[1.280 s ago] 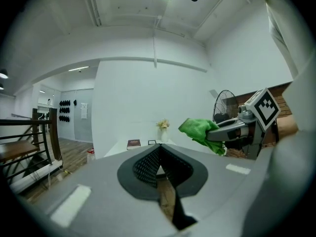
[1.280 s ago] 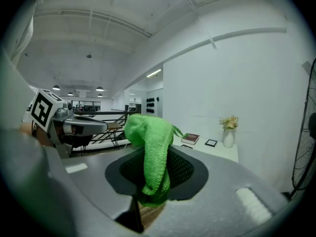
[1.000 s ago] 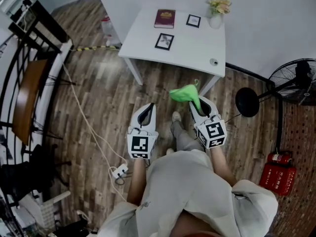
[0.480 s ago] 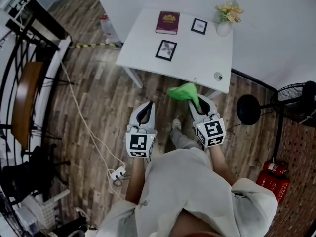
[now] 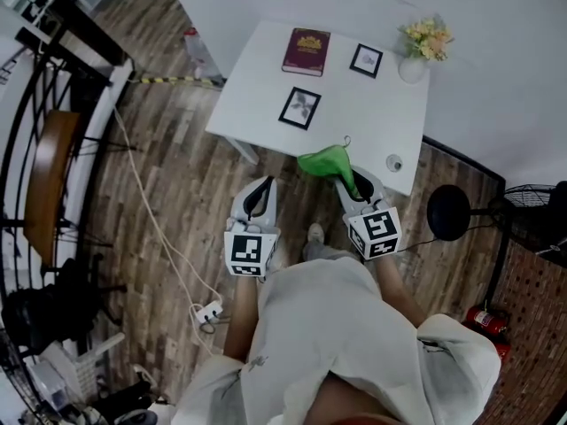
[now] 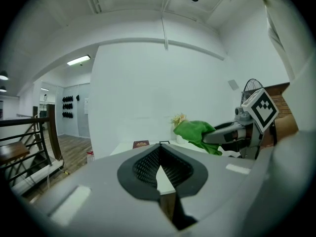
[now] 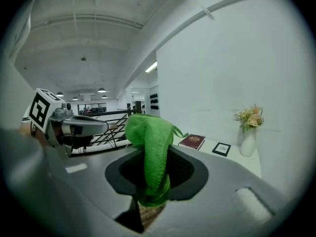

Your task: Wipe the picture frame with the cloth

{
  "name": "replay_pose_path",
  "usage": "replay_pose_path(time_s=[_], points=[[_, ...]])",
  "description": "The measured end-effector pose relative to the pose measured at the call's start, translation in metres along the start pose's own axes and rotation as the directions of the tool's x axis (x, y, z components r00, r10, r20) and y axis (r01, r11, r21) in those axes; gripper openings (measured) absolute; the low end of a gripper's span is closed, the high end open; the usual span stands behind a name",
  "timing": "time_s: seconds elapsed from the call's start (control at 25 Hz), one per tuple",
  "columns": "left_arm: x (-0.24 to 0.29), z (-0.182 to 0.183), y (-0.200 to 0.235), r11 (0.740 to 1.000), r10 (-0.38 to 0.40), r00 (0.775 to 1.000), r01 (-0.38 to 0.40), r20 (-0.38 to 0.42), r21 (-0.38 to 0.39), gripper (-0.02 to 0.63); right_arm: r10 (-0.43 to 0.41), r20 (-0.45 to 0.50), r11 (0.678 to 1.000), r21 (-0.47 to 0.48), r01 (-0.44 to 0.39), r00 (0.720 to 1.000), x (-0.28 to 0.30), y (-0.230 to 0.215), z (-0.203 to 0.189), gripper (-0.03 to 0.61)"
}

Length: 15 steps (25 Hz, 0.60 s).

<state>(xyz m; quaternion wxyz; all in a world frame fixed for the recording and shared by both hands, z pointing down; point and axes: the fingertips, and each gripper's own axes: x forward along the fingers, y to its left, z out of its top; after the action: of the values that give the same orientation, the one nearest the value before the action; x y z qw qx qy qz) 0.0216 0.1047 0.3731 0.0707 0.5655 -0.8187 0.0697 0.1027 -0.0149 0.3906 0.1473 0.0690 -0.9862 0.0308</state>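
Two black picture frames lie on a white table (image 5: 372, 122): a nearer one (image 5: 299, 107) and a smaller one (image 5: 366, 60) further back, the smaller one (image 7: 221, 149) also showing in the right gripper view. My right gripper (image 5: 347, 177) is shut on a green cloth (image 5: 326, 161) that hangs over the table's near edge. The cloth (image 7: 150, 152) drapes between its jaws (image 7: 155, 177). My left gripper (image 5: 265, 184) is held over the floor short of the table, shut and holding nothing. In the left gripper view the gripper (image 6: 159, 154) points at the table, with the cloth (image 6: 195, 132) to its right.
A dark red book (image 5: 306, 51), a vase of flowers (image 5: 416, 51) and a small round object (image 5: 393, 162) share the table. A fan's base (image 5: 447, 211) stands right of it. A cable and power strip (image 5: 210, 310) lie on the wooden floor, and a black railing (image 5: 53, 149) runs along the left.
The table has drawn nearer as the person walks toward it. The cloth now reaches over the table's near edge. Both grippers keep their pose and state.
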Motion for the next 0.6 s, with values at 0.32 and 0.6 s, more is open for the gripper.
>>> replay_pose_path(time_s=[0.32,0.6], points=[[0.053,0.006,0.011,1.000,0.014,1.000,-0.014,-0.016,-0.008,0.020,0.027,-0.031,0.999,0.021,-0.027,0.999,0.036,-0.036,0.002,0.089],[0.087,0.001,0.020,1.000,-0.008,0.999,0.008,-0.032,0.002,0.020,0.009,-0.042,0.998,0.069,-0.007,0.999,0.061,-0.058,-0.005,0.089]])
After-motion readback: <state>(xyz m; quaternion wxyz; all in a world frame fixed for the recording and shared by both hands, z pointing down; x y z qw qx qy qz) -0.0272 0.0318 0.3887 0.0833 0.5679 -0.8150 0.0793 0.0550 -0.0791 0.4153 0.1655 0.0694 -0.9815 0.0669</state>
